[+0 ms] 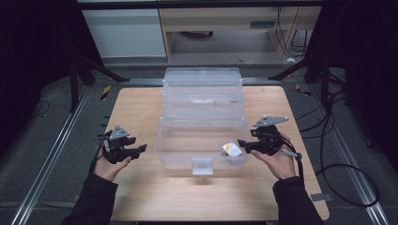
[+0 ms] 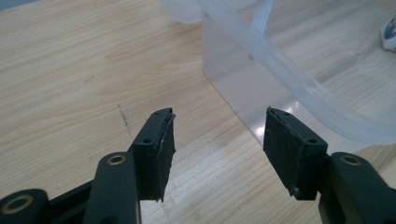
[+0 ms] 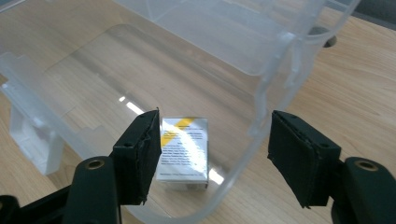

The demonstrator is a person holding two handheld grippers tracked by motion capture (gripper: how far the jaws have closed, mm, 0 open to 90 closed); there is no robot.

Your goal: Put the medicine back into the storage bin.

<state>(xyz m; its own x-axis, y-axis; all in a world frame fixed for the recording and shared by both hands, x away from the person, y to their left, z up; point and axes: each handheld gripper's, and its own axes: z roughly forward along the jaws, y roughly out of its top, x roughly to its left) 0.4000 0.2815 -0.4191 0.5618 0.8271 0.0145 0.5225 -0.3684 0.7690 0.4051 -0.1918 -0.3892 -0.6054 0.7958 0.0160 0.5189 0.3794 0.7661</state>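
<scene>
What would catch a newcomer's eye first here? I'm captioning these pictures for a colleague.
The clear plastic box, lid open, at the middle of the wooden table. Next, the small white packet with a yellow stripe lying inside its near right corner, just beyond the open right gripper.

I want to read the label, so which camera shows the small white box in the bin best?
The right gripper view: the small white box lies close in the clear bin, its printed face and yellow stripe showing. The high view shows it small at the bin's right end. The left gripper view catches a mere sliver at the frame edge.
</scene>
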